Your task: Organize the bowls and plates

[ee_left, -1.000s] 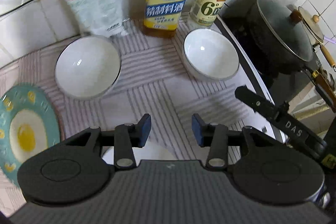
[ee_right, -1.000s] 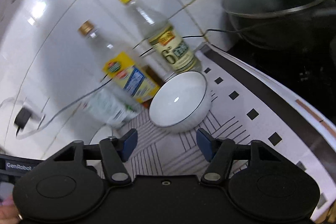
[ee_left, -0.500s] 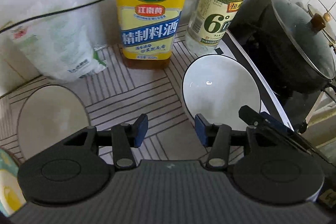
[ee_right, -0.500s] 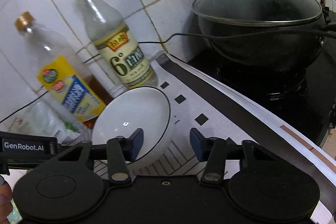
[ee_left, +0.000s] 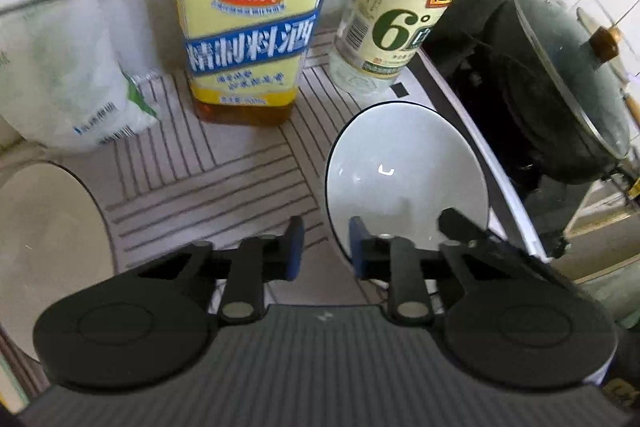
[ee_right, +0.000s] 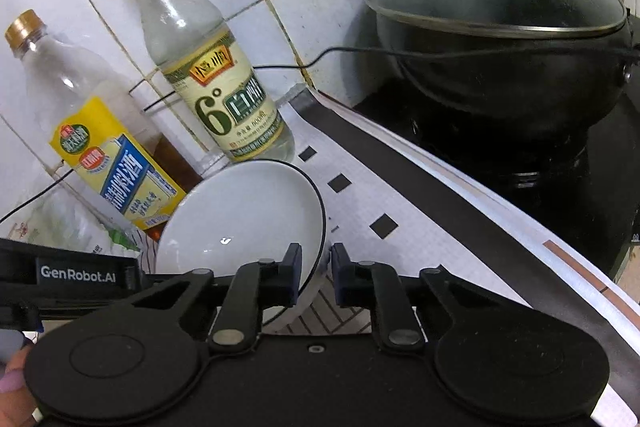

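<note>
Right tool [ee_right: 313,273] is clamped on the near rim of the white bowl [ee_right: 240,223], one pad inside, one outside. Left tool [ee_left: 325,251] pinches the same bowl's [ee_left: 404,179] rim from its side. The bowl sits on the striped table [ee_left: 208,179], by its stove-side edge. Just behind stand the cooking wine bottle [ee_left: 248,39] and vinegar bottle [ee_left: 396,27], then the black lidded wok [ee_right: 500,39].

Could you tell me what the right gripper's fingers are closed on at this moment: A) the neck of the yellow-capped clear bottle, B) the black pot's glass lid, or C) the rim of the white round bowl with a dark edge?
C: the right gripper pinches the near rim of the white round bowl with a dark edge, one finger inside it and one outside.
</note>
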The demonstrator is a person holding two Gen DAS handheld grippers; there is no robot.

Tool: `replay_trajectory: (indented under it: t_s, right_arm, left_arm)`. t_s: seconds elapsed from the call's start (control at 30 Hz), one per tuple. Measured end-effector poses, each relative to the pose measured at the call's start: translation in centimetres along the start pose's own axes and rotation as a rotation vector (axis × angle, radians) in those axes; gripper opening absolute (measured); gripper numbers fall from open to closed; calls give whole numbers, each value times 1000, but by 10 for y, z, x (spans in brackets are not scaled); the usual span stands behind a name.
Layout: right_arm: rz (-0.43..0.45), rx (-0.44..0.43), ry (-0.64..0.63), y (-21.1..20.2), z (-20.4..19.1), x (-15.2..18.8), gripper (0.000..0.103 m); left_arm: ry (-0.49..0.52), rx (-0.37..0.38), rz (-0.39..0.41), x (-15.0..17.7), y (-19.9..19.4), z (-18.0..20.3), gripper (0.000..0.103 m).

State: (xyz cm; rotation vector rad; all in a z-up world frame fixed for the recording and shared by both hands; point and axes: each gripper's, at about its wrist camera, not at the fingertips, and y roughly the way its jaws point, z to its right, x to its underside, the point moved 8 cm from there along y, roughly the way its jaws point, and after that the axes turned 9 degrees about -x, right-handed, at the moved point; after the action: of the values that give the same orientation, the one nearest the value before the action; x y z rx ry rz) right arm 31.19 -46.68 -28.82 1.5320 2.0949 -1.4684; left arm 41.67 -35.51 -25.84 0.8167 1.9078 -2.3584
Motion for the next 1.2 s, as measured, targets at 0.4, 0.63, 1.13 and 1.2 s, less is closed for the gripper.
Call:
replay_trajectory:
  t_s: [0.4, 0.63, 1.13, 1.2]
  right_arm:
    - [-63, -57, 35, -23, -4, 9, 14]
    - [-89, -103, -53, -51, -29, 18, 14]
    - [-83, -273, -255, -129, -93, 31, 16]
    - [-76, -300, -288, -140, -101, 32, 16]
  left_arm:
    - [-1, 26, -39, 20, -31, 2, 12]
    - [4, -20, -22, 43, -67, -7, 12]
    - [-132, -43, 63, 105, -156, -39, 12]
    - [-152, -42, 75, 113, -167, -43, 12]
